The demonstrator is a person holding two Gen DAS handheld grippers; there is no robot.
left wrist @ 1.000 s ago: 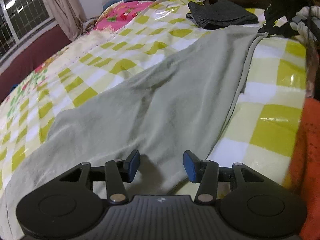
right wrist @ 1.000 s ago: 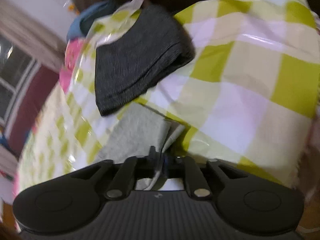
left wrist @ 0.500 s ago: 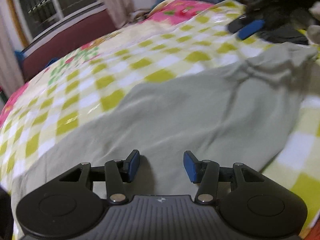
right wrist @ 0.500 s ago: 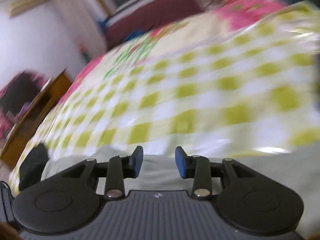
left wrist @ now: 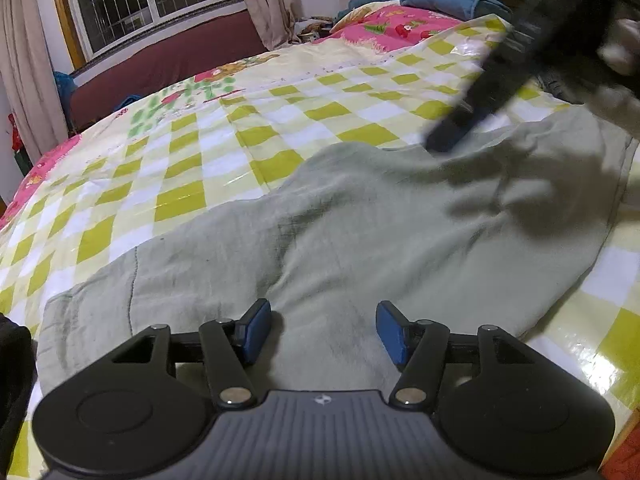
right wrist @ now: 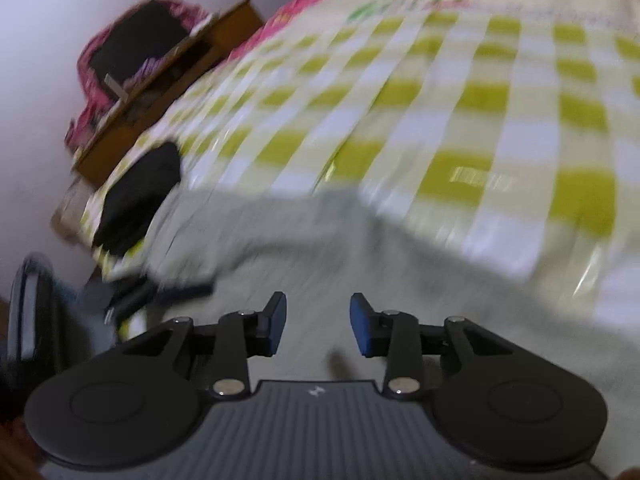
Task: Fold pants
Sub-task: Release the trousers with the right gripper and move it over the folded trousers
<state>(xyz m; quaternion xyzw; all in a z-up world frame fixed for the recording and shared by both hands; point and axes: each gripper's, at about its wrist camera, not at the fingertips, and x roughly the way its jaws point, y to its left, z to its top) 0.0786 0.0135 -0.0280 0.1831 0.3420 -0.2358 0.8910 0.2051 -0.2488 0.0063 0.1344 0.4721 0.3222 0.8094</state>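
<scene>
Left gripper (left wrist: 322, 330) agape, empty, over grey pants (left wrist: 360, 220).

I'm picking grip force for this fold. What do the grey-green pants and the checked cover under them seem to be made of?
The pants look like soft matte woven cloth, perhaps cotton: no shine, loose wrinkles, a stitched seam near the end closest to the left gripper. The checked cover looks like glossy plastic or plastic-coated sheeting: bright glare streaks on its yellow squares. Neither can be confirmed by sight alone.
</scene>
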